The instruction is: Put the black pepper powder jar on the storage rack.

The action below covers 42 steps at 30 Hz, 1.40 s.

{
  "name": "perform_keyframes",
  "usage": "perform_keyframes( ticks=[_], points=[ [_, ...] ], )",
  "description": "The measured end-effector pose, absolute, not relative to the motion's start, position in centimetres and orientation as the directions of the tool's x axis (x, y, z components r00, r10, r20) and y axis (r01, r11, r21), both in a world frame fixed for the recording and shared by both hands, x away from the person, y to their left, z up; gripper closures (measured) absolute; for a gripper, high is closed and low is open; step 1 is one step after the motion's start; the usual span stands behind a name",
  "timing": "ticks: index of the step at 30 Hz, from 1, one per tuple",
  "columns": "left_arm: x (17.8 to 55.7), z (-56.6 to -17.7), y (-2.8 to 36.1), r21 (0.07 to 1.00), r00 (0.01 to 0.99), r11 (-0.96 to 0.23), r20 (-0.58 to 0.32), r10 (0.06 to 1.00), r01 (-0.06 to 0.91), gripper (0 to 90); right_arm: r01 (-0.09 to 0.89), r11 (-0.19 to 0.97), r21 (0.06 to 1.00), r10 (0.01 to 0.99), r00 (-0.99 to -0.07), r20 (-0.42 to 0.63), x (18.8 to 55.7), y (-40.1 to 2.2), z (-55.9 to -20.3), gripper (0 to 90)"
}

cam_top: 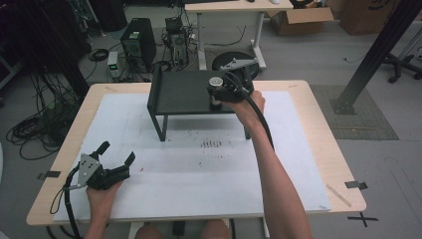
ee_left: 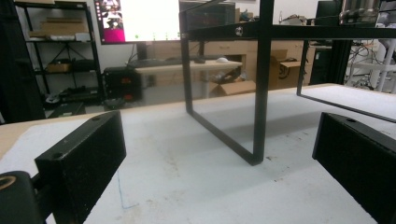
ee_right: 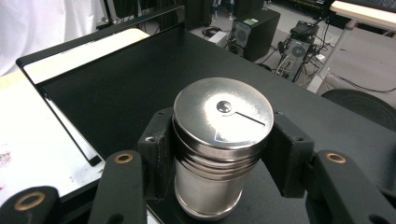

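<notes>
A shiny metal shaker (cam_top: 216, 82) (ee_right: 219, 140) with a flat lid stands upright on top of a low black shelf (cam_top: 181, 94) (ee_right: 126, 88), near its right end. My right gripper (cam_top: 217, 94) (ee_right: 220, 156) is shut on it, with the pads (ee_right: 159, 149) pressed against both of its sides. My left gripper (cam_top: 118, 152) (ee_left: 219, 168) lies open at the table's front left. Nothing is between its fingers (ee_left: 84, 158), which point toward the shelf's leg (ee_left: 260, 93).
A white mat (cam_top: 199, 169) covers most of the wooden table, with small dark marks (cam_top: 211, 144) in front of the shelf. Beyond the far edge are a computer tower (cam_top: 138, 42), floor cables and a desk. A black slanted post (cam_top: 373, 55) rises at the right.
</notes>
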<state>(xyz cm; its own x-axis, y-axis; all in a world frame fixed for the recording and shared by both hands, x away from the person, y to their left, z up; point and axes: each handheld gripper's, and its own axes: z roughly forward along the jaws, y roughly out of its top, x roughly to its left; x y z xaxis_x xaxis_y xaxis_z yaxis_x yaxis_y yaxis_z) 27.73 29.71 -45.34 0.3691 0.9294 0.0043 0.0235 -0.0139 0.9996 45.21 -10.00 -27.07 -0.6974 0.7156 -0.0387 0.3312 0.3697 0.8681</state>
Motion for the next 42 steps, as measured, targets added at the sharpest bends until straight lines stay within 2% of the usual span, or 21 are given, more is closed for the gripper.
perform_keyframes(
  ticks=[42],
  points=[
    [27.75,-45.33,29.7,1.0,0.369,-0.015,0.004,0.929,0.027,3.4,0.329,0.368,0.869,0.713,-0.701,-0.036,45.66,-9.93,-27.92,48.1]
  ],
)
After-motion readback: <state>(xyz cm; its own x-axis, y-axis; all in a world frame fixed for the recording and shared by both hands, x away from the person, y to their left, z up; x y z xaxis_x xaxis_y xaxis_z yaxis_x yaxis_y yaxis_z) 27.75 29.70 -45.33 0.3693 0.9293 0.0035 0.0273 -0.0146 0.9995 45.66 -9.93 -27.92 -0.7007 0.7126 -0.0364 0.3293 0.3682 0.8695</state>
